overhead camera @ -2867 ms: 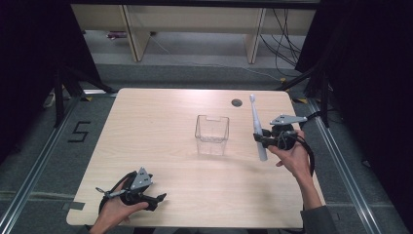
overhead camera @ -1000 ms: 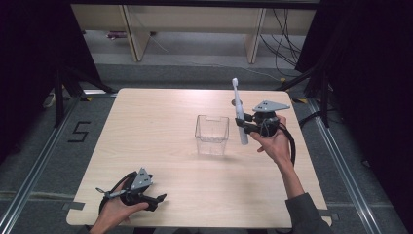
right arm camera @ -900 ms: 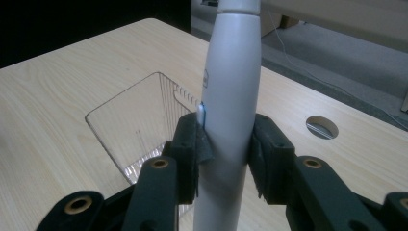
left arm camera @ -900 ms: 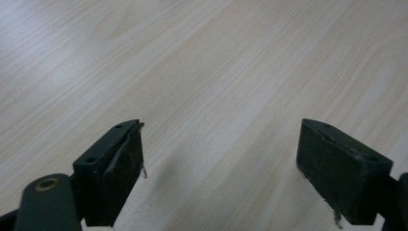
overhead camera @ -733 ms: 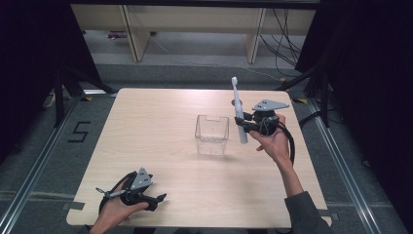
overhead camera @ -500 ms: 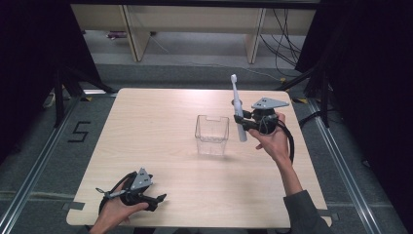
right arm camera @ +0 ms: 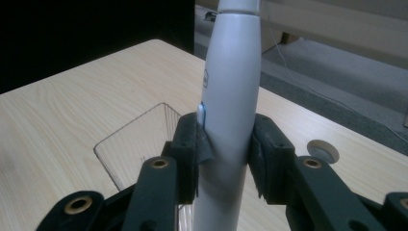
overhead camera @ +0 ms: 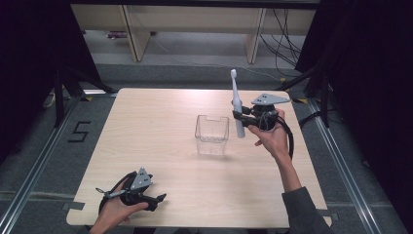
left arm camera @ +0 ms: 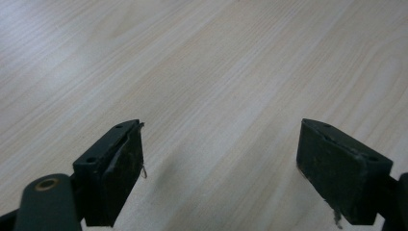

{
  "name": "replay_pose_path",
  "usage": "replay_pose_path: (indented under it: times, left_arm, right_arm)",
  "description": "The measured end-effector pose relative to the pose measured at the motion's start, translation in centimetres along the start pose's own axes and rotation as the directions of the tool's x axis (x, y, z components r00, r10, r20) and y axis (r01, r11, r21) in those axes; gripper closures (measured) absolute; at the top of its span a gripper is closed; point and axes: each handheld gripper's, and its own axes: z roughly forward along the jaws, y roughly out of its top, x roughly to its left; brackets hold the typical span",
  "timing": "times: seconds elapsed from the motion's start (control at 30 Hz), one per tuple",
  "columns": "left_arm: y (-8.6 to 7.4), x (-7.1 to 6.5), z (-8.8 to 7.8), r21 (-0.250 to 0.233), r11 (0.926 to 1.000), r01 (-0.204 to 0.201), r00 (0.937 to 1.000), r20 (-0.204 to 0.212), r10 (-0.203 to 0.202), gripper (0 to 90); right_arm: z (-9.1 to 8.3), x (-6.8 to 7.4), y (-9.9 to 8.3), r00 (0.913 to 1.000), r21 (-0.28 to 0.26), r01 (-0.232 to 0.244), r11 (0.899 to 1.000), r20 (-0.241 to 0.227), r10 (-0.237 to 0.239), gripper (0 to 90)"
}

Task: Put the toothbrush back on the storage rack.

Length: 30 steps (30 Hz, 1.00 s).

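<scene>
A white electric toothbrush [overhead camera: 237, 107] stands nearly upright in the air, brush head up, just right of a clear plastic box [overhead camera: 211, 134] near the table's middle. My right gripper [overhead camera: 239, 119] is shut on its handle. In the right gripper view both pads press the toothbrush [right arm camera: 231, 110] body, with the clear box [right arm camera: 137, 144] below and behind it. My left gripper [overhead camera: 156, 200] rests near the table's front left corner, held in a hand. Its jaws stand wide apart over bare wood in the left gripper view, where the left gripper [left arm camera: 219, 168] has nothing between the pads.
The light wooden table [overhead camera: 146, 122] has a round hole [right arm camera: 322, 150] near its far right part. Shelving and cables stand beyond the far edge. Dark curtains flank both sides. A floor marker "5" [overhead camera: 79, 131] lies left of the table.
The right hand has carried the toothbrush left from the table's right side to beside the clear box and lifted it slightly. The left gripper has stayed where it was.
</scene>
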Motion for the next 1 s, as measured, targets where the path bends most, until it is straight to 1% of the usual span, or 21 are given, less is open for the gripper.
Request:
replay_pose_path:
  times: [0.03, 0.07, 0.17, 0.23, 0.27, 0.33, 0.37, 0.43, 0.47, 0.5, 0.53, 0.57, 0.6, 0.63, 0.7, 0.8, 0.83, 0.87, 0.9, 0.93, 1.0]
  left_arm:
    - [0.0, 0.0, 0.0, 0.0, 1.0, 0.0, 1.0, -0.007, 0.0, 16.1]
    - [0.0, 0.0, 0.1, -0.006, 1.0, 0.004, 0.9999, -0.011, -0.004, 16.1]
    - [0.0, 0.0, 0.1, -0.006, 1.0, 0.004, 0.9999, -0.01, -0.004, 16.1]
    - [0.0, -0.1, 0.1, -0.008, 0.9999, 0.008, 0.9999, -0.01, -0.009, 16.1]
    - [0.0, -0.1, 0.1, -0.005, 1.0, 0.001, 1.0, -0.009, -0.001, 16.1]
    - [0.0, -0.1, 0.1, -0.005, 1.0, 0.005, 1.0, -0.005, -0.005, 16.1]
    - [0.0, -0.1, 0.1, -0.006, 0.9999, 0.011, 0.9999, -0.008, -0.011, 16.1]
    - [0.0, 0.0, 0.1, -0.005, 0.9999, 0.01, 0.9999, -0.008, -0.01, 16.1]
    - [0.0, 0.0, 0.1, -0.005, 0.9999, 0.009, 0.9999, -0.008, -0.009, 16.1]
    - [0.0, -0.1, 0.2, -0.005, 0.9999, 0.01, 0.9999, -0.007, -0.01, 16.1]
    - [0.0, 0.0, 0.1, 0.002, 1.0, 0.005, 1.0, -0.003, -0.005, 16.1]
    - [0.0, -0.1, 0.2, -0.005, 0.9999, 0.013, 0.9999, -0.007, -0.013, 16.1]
    - [0.0, -0.1, 0.2, -0.006, 0.9999, 0.009, 0.9999, -0.008, -0.009, 16.1]
    - [0.0, -0.1, 0.1, -0.006, 0.9999, 0.01, 0.9999, -0.007, -0.01, 16.1]
    - [0.0, -0.1, 0.1, -0.006, 1.0, 0.007, 0.9999, -0.008, -0.007, 16.1]
    - [0.0, 0.0, 0.1, -0.006, 0.9999, 0.008, 0.9999, -0.008, -0.008, 16.1]
    - [0.0, 0.0, 0.1, 0.0, 1.0, 0.002, 0.9999, -0.011, -0.002, 16.1]
    - [0.0, 0.0, 0.1, -0.002, 1.0, 0.004, 0.9999, -0.014, -0.005, 16.1]
    - [0.0, 0.0, 0.1, -0.005, 1.0, 0.006, 0.9999, -0.011, -0.006, 16.1]
    - [0.0, -0.1, 0.1, -0.004, 0.9999, 0.011, 0.9999, -0.007, -0.011, 16.1]
    - [0.0, -0.1, 0.1, -0.006, 0.9999, 0.008, 0.9999, -0.008, -0.009, 16.1]
  right_arm:
    - [0.0, 0.1, 0.1, 0.9999, -0.001, -0.015, 1.0, -0.004, 0.015, 66.6]
    - [0.0, 0.1, 0.2, 1.0, 0.005, -0.008, 1.0, -0.005, 0.008, 66.6]
    - [0.0, 0.2, 0.5, 0.9997, -0.013, -0.022, 1.0, -0.011, 0.022, 66.6]
    - [0.1, 0.2, 0.6, 1.0, -0.014, -0.009, 1.0, -0.004, 0.009, 66.6]
    - [0.2, 0.3, 0.7, 0.9997, -0.012, -0.021, 1.0, -0.013, 0.021, 66.6]
    - [0.1, 0.4, 1.1, 0.9996, -0.012, -0.022, 1.0, -0.016, 0.022, 66.6]
    - [0.2, 0.5, 1.4, 0.9999, -0.024, -0.009, 1.0, -0.012, 0.009, 66.6]
    - [0.2, 0.6, 1.6, 0.9998, -0.018, -0.016, 1.0, -0.013, 0.015, 66.6]
    - [0.4, 0.7, 1.8, 0.9996, -0.025, -0.005, 1.0, -0.029, 0.005, 66.6]
    - [0.5, 0.9, 1.9, 0.9992, -0.031, -0.022, 0.999, -0.033, 0.021, 66.7]
    - [0.6, 0.9, 2.1, 0.9996, -0.031, 0.009, 0.999, -0.028, -0.01, 66.6]
    - [0.8, 1.2, 2.2, 0.9993, -0.039, -0.008, 0.999, -0.037, 0.007, 66.6]
    - [0.8, 1.2, 2.2, 0.9993, -0.039, -0.008, 0.999, -0.037, 0.007, 66.6]
    - [1.0, 1.5, 2.4, 0.9987, -0.033, -0.004, 0.999, -0.051, 0.002, 66.6]
    - [1.4, 1.8, 2.7, 0.9982, -0.038, 0.005, 0.999, -0.059, -0.007, 66.6]
    - [1.7, 2.2, 2.9, 0.9985, -0.042, -0.002, 0.999, -0.054, 0.0, 66.6]
    - [1.9, 2.2, 3.1, 0.9981, -0.043, 0.019, 0.999, -0.058, -0.021, 66.6]
    - [1.9, 2.2, 3.1, 0.9981, -0.043, 0.019, 0.999, -0.058, -0.021, 66.6]
    - [2.0, 2.5, 3.2, 0.9977, -0.028, -0.002, 1.0, -0.068, 0.0, 66.6]
    - [2.2, 2.4, 3.3, 0.9977, -0.039, 0.019, 0.999, -0.065, -0.021, 66.6]
    - [2.5, 2.6, 3.4, 0.9971, -0.037, 0.023, 0.999, -0.072, -0.025, 66.6]
